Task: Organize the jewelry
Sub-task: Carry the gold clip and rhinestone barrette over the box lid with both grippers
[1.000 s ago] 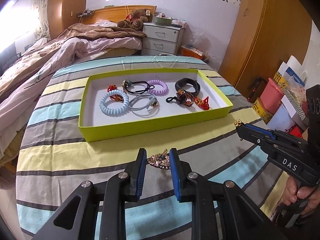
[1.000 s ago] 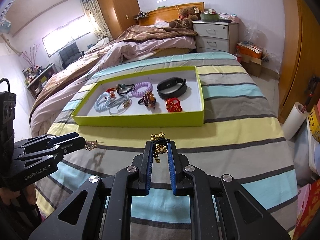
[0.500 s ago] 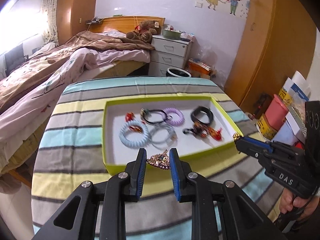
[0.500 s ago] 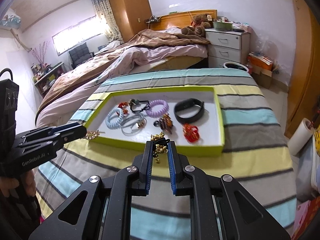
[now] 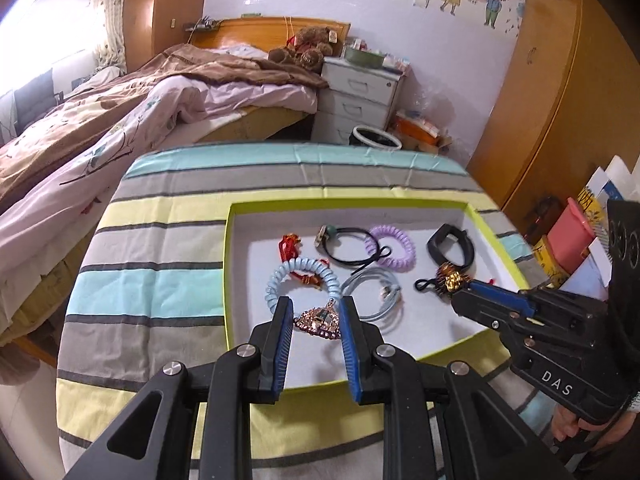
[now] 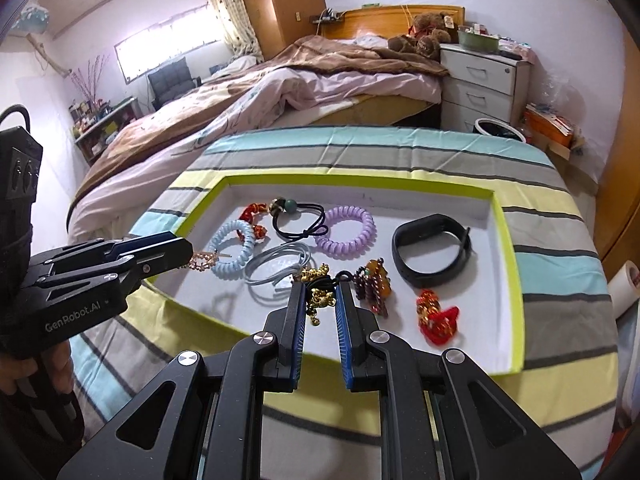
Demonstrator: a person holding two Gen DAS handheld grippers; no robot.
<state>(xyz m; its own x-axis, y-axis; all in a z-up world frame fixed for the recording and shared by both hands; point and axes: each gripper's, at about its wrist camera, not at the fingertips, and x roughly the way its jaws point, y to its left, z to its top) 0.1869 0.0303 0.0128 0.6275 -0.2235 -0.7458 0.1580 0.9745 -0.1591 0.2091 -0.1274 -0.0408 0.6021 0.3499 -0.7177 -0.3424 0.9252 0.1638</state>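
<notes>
The left gripper clamps a rose-gold brooch between its fingers, above the near left part of the green tray on the striped table. The right gripper pinches a gold-beaded hair tie over the tray's middle, beside a grey cord and a beaded clip.

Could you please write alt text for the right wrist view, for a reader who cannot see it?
The right gripper holds a gold bead hair tie over a lime-edged white tray on a striped tablecloth. The tray holds coil hair ties, a black wristband and red ornaments. At left, the left gripper carries a rose-gold brooch over the tray's edge.
</notes>
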